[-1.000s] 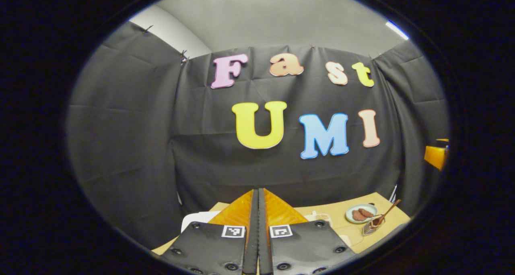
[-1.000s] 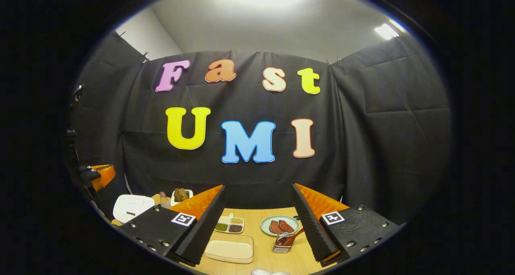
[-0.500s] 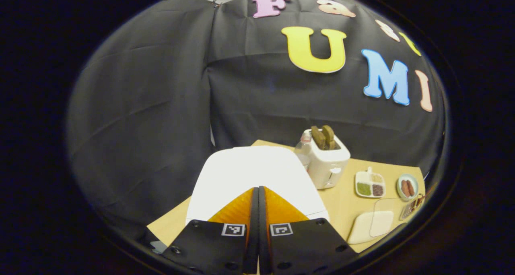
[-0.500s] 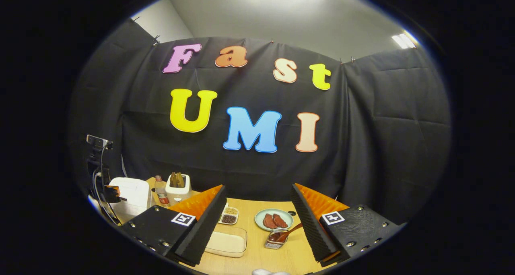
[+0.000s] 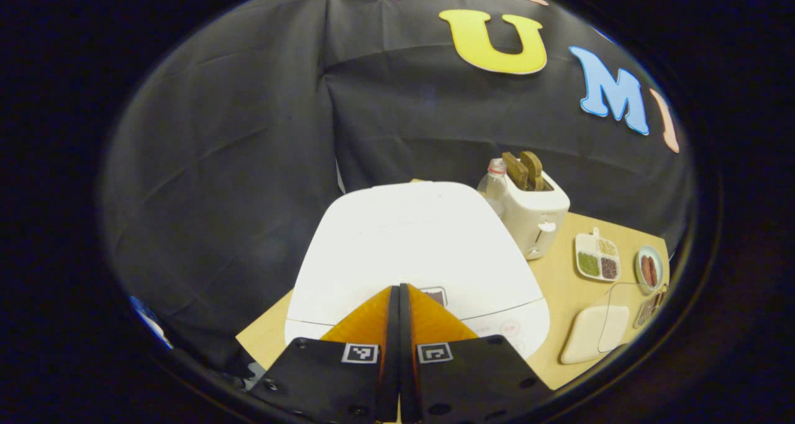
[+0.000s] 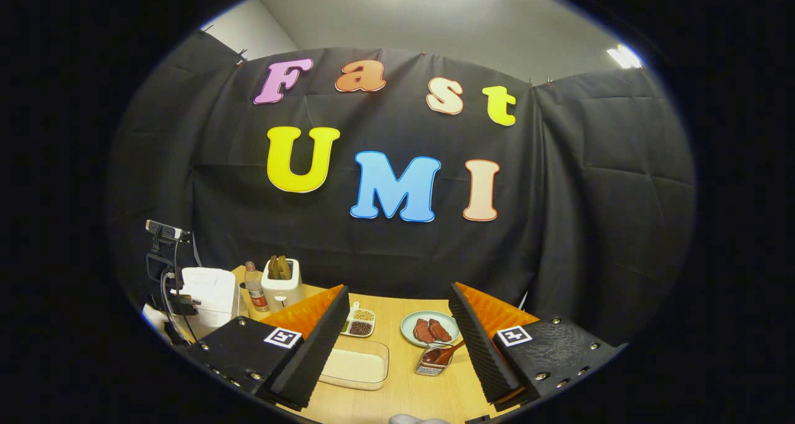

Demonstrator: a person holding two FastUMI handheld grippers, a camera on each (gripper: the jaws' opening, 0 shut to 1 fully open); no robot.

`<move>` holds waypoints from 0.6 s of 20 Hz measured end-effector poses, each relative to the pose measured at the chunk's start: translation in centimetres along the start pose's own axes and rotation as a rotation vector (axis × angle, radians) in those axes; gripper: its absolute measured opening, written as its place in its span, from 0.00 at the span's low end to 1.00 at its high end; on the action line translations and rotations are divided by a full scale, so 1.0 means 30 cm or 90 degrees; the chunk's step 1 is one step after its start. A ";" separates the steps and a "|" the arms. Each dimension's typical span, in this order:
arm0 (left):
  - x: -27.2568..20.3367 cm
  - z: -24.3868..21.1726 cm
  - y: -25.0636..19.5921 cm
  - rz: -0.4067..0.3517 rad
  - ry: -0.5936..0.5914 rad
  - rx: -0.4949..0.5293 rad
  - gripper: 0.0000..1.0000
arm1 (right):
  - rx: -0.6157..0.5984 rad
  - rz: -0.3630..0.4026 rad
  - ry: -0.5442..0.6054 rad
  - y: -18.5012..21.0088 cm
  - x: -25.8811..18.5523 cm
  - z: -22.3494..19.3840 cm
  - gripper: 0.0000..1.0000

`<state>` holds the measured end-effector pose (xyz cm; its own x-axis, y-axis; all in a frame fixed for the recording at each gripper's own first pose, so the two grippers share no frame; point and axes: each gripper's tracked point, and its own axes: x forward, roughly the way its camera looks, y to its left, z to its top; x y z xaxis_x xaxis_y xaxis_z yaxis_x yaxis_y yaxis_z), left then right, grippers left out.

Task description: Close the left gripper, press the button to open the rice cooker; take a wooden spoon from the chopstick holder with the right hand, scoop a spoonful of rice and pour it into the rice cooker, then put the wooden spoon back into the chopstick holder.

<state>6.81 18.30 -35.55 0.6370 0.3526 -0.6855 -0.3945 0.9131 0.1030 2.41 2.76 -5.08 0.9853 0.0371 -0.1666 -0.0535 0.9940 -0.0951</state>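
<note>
Two pressed-together fingers [image 5: 372, 312] over rice cooker [image 5: 422, 250]; wooden spoon [image 6: 448, 352] elsewhere.

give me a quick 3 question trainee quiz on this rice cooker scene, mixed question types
1. True or false: the rice cooker lid is already up.
2. Multiple choice: where is the wooden spoon now? A) clamped in the right gripper B) in the chopstick holder C) lying across the plate
3. Fill in: the left gripper has its jaws ____ and points at the cooker's front edge.

Key
1. False; the lid lies flat and closed.
2. B; the right gripper is open and holds nothing.
3. shut
</note>
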 end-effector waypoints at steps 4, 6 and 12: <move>0.005 -0.014 -0.005 -0.025 0.038 -0.002 0.09 | 0.007 0.012 0.002 0.020 0.008 -0.012 0.98; 0.001 0.010 -0.001 -0.019 0.011 0.009 0.09 | 0.009 0.011 -0.002 0.020 0.010 -0.012 0.98; -0.364 0.519 0.046 0.000 -0.371 -0.008 0.10 | 0.022 0.002 -0.061 0.000 -0.005 0.042 0.98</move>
<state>9.62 18.91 -16.71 0.8948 0.4108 -0.1751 -0.4003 0.9117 0.0929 2.47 2.87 -3.82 0.9962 0.0478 -0.0724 -0.0523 0.9968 -0.0607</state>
